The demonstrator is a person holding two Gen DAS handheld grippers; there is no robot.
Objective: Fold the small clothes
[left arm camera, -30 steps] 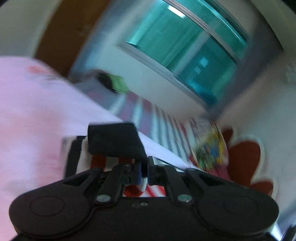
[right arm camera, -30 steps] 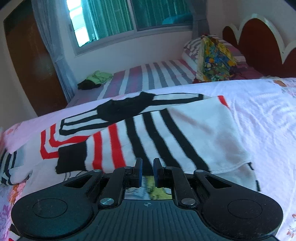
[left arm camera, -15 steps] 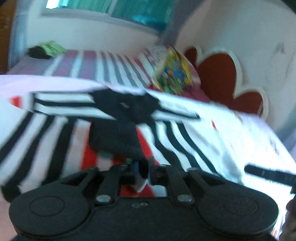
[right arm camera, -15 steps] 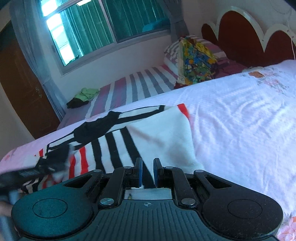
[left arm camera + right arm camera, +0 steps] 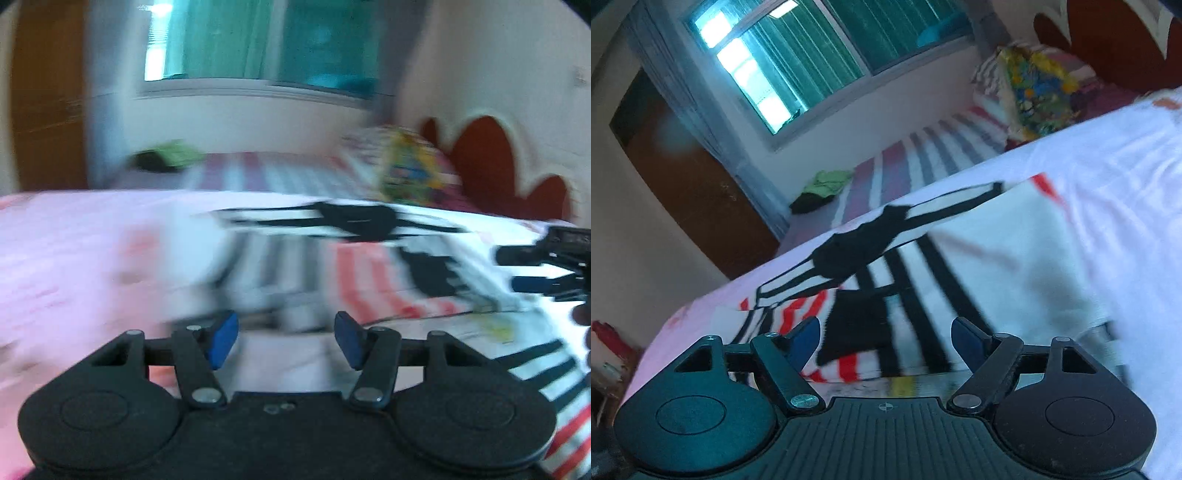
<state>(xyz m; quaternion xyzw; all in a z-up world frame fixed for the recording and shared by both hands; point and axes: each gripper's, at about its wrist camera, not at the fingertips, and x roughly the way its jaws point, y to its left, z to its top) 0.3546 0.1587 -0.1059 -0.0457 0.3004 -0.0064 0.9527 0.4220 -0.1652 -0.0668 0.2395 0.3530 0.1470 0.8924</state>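
A small striped garment [image 5: 369,266], white with black and red bands and black cuffs, lies spread on the pink bedsheet [image 5: 74,258]. In the right wrist view the same garment [image 5: 923,280] lies folded over, a black cuff on top. My left gripper [image 5: 286,341] hangs just above the garment's near edge; its jaws are opening and nothing is between the blue pads. My right gripper [image 5: 886,341] is also opening over the garment's near edge, pads clear of the cloth. The right gripper's fingers [image 5: 535,284] show at the right edge of the left wrist view.
Behind the bed stands a second bed with a striped cover [image 5: 923,155], green and black clothes [image 5: 823,184] and a colourful pillow [image 5: 1038,92]. A red scalloped headboard [image 5: 495,166] is at the right, a wooden door [image 5: 690,192] at the left, a window [image 5: 812,51] behind.
Both grippers were shut on the garment and have let it go, jaws now apart. The left gripper swung down and leftward after laying the black-cuffed sleeve across the body.
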